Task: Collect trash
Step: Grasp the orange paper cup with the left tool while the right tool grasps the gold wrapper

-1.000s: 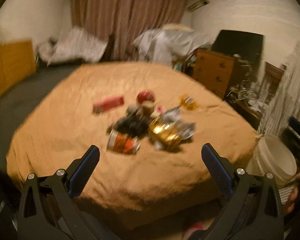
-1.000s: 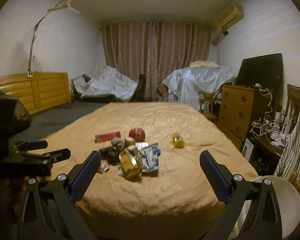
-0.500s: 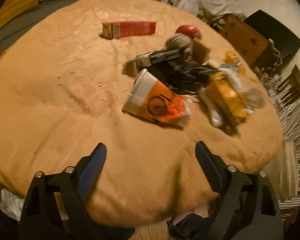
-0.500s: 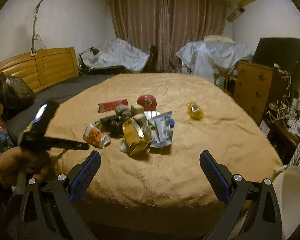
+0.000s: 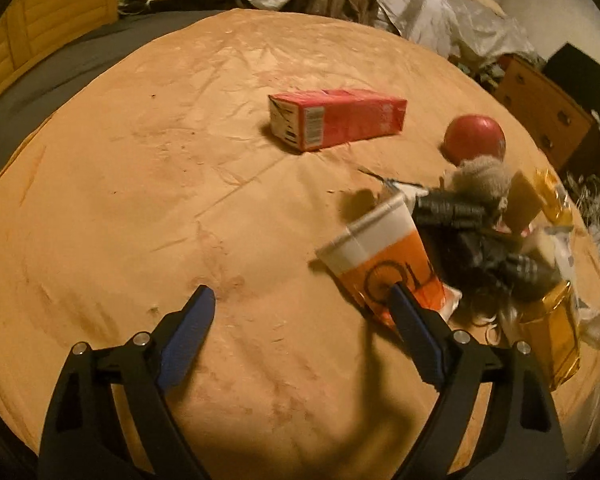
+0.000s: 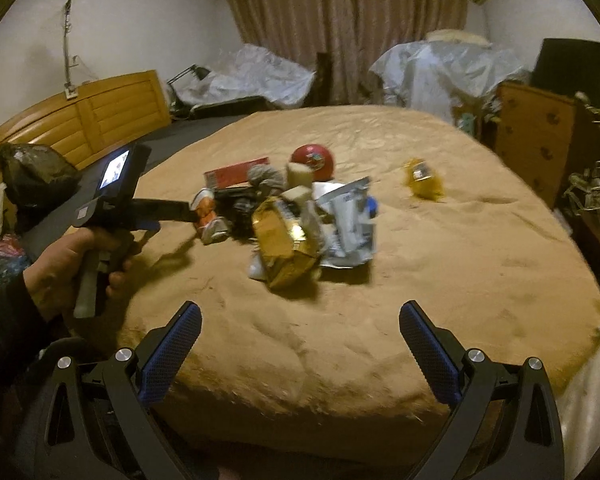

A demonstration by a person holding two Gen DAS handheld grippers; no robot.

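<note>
Left wrist view: the left gripper (image 5: 300,300) hangs over the tan bed cover (image 5: 148,208) with its 2 fingers spread wide and nothing between them. Its right-hand fingertip overlaps the lower edge of a crushed orange paper cup (image 5: 384,256), which lies on its side at the left fringe of the trash pile. Whether the tip touches the cup cannot be told. The wide spread suits a cup of that girth, so this looks like the line-up for a grab. A red carton (image 5: 340,122) lies alone toward the far side of the bed, and a red ball (image 5: 476,136) sits behind the pile.

Right wrist view: the right gripper (image 6: 300,330) waits near the bed's near edge, also wide open and empty, probably held back so that the other arm has room. The person's left hand (image 6: 66,268) holds the other tool out toward the cup (image 6: 206,210). The pile sits mid-bed: a gold foil bag (image 6: 286,244) in front, a silver pouch (image 6: 350,220) beside it, and a yellow wrapper (image 6: 422,180) well apart toward the right edge.
</note>
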